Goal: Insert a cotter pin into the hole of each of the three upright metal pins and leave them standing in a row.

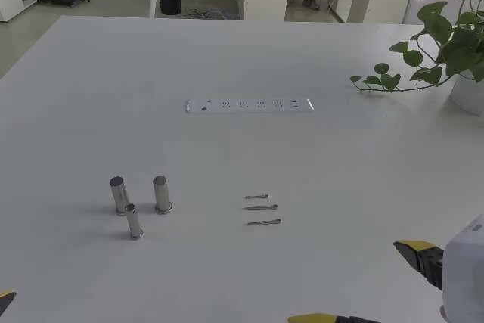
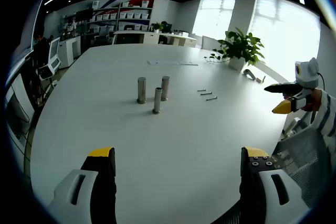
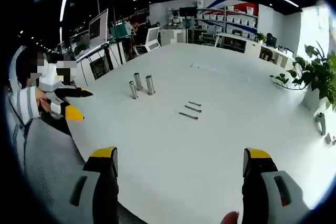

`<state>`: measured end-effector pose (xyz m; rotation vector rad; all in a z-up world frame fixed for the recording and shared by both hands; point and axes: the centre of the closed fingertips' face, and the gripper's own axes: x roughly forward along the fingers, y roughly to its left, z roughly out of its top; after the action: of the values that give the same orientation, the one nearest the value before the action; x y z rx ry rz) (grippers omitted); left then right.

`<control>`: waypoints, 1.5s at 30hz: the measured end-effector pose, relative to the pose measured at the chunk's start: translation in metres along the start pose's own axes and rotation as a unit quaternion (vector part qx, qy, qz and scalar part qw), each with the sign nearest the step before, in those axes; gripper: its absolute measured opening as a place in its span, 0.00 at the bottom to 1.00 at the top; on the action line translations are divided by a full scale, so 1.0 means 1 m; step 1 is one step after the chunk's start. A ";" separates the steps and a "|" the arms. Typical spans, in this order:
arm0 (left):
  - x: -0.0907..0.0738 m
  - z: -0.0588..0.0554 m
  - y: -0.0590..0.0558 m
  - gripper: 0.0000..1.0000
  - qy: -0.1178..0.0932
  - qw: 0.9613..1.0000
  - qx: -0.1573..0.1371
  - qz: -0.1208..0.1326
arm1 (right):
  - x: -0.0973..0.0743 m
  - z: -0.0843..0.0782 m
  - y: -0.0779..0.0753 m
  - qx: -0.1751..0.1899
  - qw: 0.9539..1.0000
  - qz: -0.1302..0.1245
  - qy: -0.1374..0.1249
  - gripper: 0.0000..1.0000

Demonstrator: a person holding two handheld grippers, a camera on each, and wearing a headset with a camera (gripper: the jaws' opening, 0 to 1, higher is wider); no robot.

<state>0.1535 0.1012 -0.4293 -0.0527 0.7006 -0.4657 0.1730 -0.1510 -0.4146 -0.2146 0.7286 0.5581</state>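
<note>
Three upright metal pins (image 1: 134,221) stand in a tight cluster left of centre on the white table (image 1: 227,51). Three cotter pins (image 1: 260,207) lie in a short column a little to their right. In the left gripper view the metal pins (image 2: 157,100) and cotter pins (image 2: 206,93) sit well ahead of my left gripper (image 2: 177,155), which is open and holds nothing. My right gripper (image 3: 180,155) is also open and bare, with the metal pins (image 3: 137,81) and cotter pins (image 3: 191,108) far ahead of it. It enters the head view as the right gripper (image 1: 348,284) at the bottom right.
A white power strip (image 1: 249,105) lies across the table's middle, beyond the parts. A potted plant (image 1: 446,43) stands at the right edge. A yellow fingertip (image 1: 4,298) of the left gripper shows at the bottom left corner. Office chairs and shelving stand past the table.
</note>
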 end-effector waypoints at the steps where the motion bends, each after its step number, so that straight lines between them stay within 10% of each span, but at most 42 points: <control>1: 0.001 -0.001 0.000 0.99 0.001 1.000 -0.003 0.000 | 0.001 0.000 0.001 0.002 1.000 0.003 0.000 0.98; 7: 0.001 0.003 -0.004 0.99 -0.012 1.000 -0.006 -0.004 | 0.001 0.013 0.007 0.031 0.999 0.014 -0.039 0.98; 45: 0.004 0.007 -0.007 0.99 -0.010 1.000 -0.002 -0.022 | -0.016 -0.002 -0.002 0.065 0.997 -0.009 -0.030 0.98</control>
<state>0.1577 0.0919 -0.4255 -0.0766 0.6827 -0.5056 0.1635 -0.1596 -0.4052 -0.0834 0.7022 0.4952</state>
